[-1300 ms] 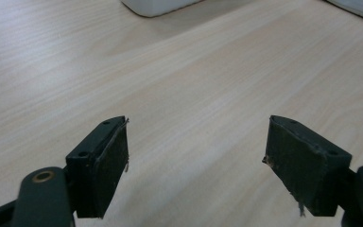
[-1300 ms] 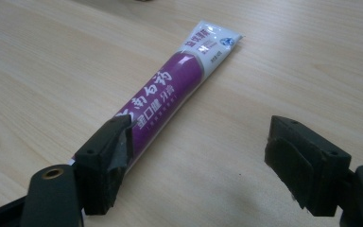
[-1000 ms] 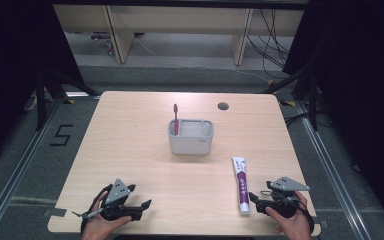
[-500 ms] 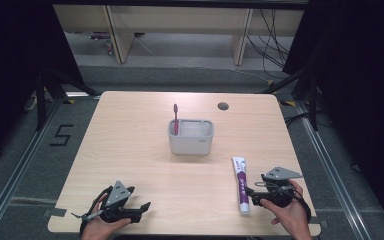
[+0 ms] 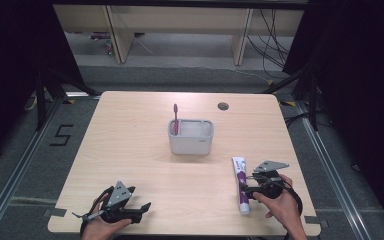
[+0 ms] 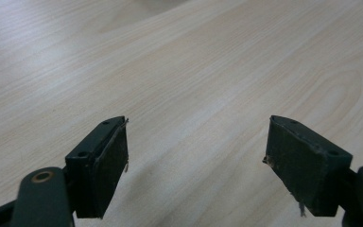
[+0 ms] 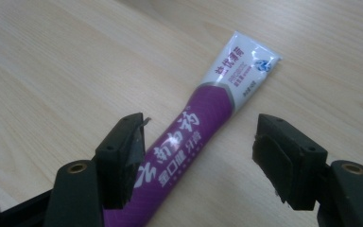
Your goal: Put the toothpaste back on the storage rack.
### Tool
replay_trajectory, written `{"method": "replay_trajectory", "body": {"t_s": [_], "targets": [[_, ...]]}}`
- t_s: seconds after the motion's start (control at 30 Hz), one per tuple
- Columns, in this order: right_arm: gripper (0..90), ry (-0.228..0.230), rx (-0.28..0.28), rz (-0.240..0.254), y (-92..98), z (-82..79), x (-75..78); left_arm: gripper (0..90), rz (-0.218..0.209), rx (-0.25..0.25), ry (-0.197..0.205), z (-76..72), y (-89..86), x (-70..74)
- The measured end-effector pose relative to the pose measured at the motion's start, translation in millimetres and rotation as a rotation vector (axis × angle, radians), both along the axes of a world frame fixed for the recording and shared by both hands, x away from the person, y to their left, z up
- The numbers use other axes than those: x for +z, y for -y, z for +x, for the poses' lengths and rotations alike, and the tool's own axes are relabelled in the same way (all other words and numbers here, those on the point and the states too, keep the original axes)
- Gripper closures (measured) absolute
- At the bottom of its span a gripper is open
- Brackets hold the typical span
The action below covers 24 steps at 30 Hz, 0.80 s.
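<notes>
While the left claw (image 5: pixel 142 206) idles near the front-left corner of the counter (image 5: pixel 130 145), jaws spread wide over bare wood with nothing between them, the right claw (image 5: pixel 246 187) is doing the work: it straddles the toothpaste tube (image 7: pixel 189 142), which lies flat on the counter near the front-right edge, lengthwise toward the grey caddy (image 5: pixel 191 137). Right jaws have just been closing and now stand partly open; tube sits between them, up against the left jaw in the right gripper view, clear gap on the other side, so no squeeze yet. My read: approach is across the tube's width at the purple mid-body, since that's the narrow axis and the balanced spot for a lift. Caddy sits mid-counter with a pink toothbrush (image 5: pixel 175 117) standing upright in its left compartment; right compartment looks free, the likely drop target. Risk: off-centre tube may get nudged sideways as the jaws finish closing.
</notes>
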State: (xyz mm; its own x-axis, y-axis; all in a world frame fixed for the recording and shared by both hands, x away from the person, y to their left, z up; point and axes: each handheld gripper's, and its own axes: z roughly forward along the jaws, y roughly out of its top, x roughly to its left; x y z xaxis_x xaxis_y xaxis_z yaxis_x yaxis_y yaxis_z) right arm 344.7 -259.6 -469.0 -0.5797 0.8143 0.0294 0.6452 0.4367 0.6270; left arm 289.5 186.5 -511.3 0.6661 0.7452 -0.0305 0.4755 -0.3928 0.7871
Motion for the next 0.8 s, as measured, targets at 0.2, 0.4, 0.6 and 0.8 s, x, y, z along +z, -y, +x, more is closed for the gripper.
{"method": "replay_trajectory", "body": {"t_s": [0.2,0.4,0.6,0.8], "targets": [[35.7,-0.008,0.017,-0.039,-8.4,5.9,-1.8,21.3,-0.007,0.005,0.007,0.1,-0.3,1.1],[39.5,-0.049,0.011,-0.071,-13.8,11.5,-3.1,21.4,-0.002,-0.002,0.009,-0.4,-0.4,1.3],[43.0,-0.103,0.014,-0.076,-15.7,17.8,-5.8,21.6,0.007,-0.001,0.011,-0.8,0.2,0.8],[45.4,-0.143,0.022,-0.087,-18.7,22.0,-8.9,21.7,0.010,-0.004,0.008,-0.5,-0.1,0.0]]}}
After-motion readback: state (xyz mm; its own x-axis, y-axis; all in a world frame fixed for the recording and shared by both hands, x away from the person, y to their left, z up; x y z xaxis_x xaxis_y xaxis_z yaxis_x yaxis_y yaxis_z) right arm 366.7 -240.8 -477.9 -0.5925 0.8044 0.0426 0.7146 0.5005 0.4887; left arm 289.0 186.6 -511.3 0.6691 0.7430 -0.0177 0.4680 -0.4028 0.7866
